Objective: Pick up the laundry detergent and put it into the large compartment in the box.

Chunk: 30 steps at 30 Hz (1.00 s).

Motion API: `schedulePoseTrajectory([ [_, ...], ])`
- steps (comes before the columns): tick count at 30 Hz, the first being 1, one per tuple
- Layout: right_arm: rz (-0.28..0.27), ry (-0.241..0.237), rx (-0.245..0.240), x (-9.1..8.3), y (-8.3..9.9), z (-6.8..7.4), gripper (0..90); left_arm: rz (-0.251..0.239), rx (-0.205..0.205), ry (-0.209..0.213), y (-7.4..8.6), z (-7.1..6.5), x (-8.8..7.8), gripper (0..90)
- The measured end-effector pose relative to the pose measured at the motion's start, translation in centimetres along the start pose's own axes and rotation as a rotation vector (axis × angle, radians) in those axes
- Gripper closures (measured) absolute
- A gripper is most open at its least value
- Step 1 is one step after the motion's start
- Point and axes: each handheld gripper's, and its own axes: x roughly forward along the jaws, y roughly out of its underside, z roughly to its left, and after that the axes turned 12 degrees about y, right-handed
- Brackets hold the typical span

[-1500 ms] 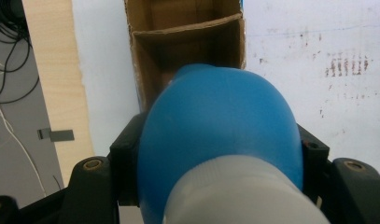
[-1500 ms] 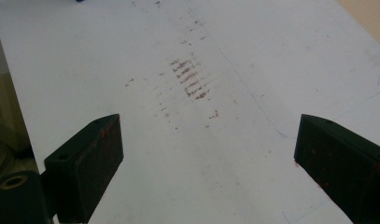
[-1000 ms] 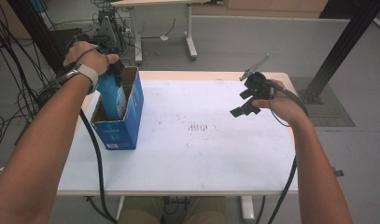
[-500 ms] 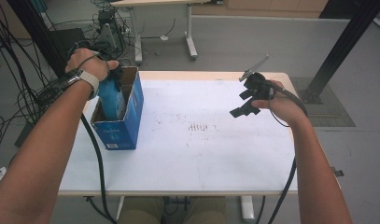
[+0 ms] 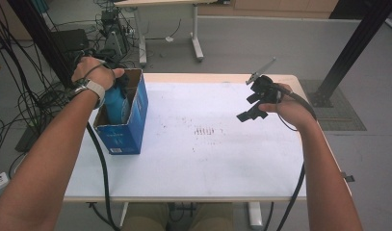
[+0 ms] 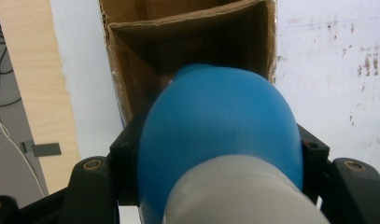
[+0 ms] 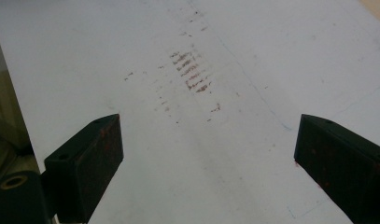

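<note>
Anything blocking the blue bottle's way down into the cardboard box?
Nothing visible. The blue bottle, clamped in the left gripper, hangs over the open cardboard box, whose interior looks clear below it as far as can be seen.

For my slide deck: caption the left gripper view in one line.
Left gripper clamps a blue bottle over the open cardboard box on the white table.

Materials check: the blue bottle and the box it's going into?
Bottle: probably plastic, smooth matte blue with soft highlights, and a whitish, duller cap end. Box: corrugated cardboard, raw brown inside with a rough, frayed rim, printed glossy blue outside.
</note>
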Motion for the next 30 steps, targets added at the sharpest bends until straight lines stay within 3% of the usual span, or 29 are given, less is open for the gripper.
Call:
schedulePoseTrajectory([
  [30,0.0,0.002,0.013,0.1,0.6,0.0,7.9,0.006,0.011,-0.001,0.0,0.7,2.8,37.5],
])
